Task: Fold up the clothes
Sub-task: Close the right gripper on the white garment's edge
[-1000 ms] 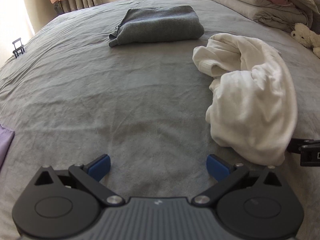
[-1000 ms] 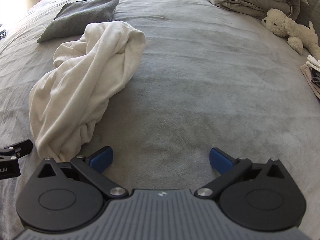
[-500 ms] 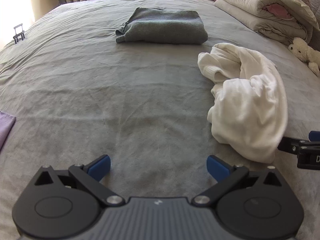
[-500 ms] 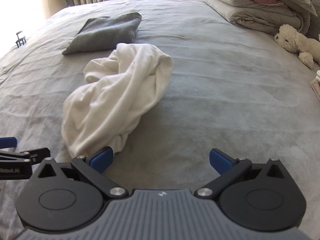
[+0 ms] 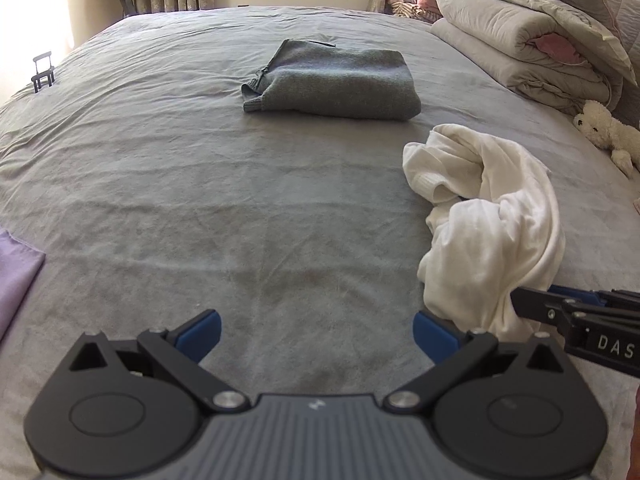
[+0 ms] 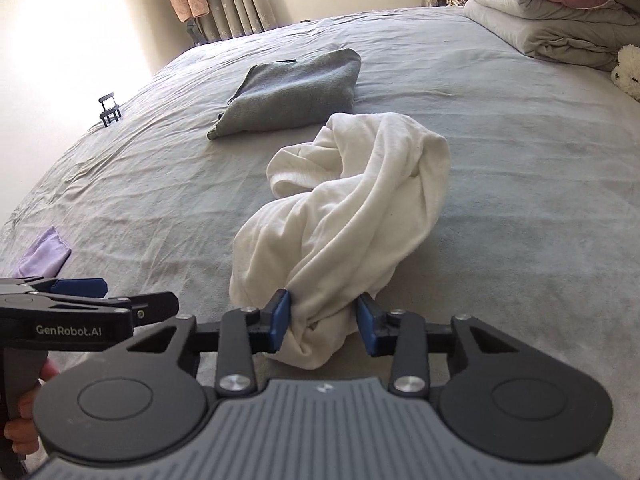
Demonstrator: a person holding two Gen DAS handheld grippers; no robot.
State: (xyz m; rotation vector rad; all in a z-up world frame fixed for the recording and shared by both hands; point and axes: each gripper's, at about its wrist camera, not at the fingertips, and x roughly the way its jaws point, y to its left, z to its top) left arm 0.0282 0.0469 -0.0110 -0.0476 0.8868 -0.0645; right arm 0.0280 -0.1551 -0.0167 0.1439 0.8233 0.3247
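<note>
A crumpled white garment (image 6: 348, 208) lies on the grey bed sheet (image 6: 520, 184). My right gripper (image 6: 323, 322) has the garment's near end between its blue pads. Its jaws are closing and both pads touch the bunched cloth. In the left wrist view the same garment (image 5: 492, 232) lies to the right, with the right gripper (image 5: 560, 300) at its near edge. My left gripper (image 5: 316, 334) is open over bare sheet, nothing between its fingers, left of the garment. A folded grey sweater (image 5: 336, 80) rests farther back.
Folded quilts (image 5: 528, 36) and a white plush toy (image 5: 608, 132) sit at the far right. A lilac cloth (image 5: 16, 272) lies at the left edge. A small black stand (image 6: 109, 109) is by the bed's far left side. A hand (image 6: 24, 420) holds the left gripper's handle.
The right gripper swung left onto the white garment's near end and its jaws went from wide open to narrow around the cloth. The left gripper rose slightly and stayed open.
</note>
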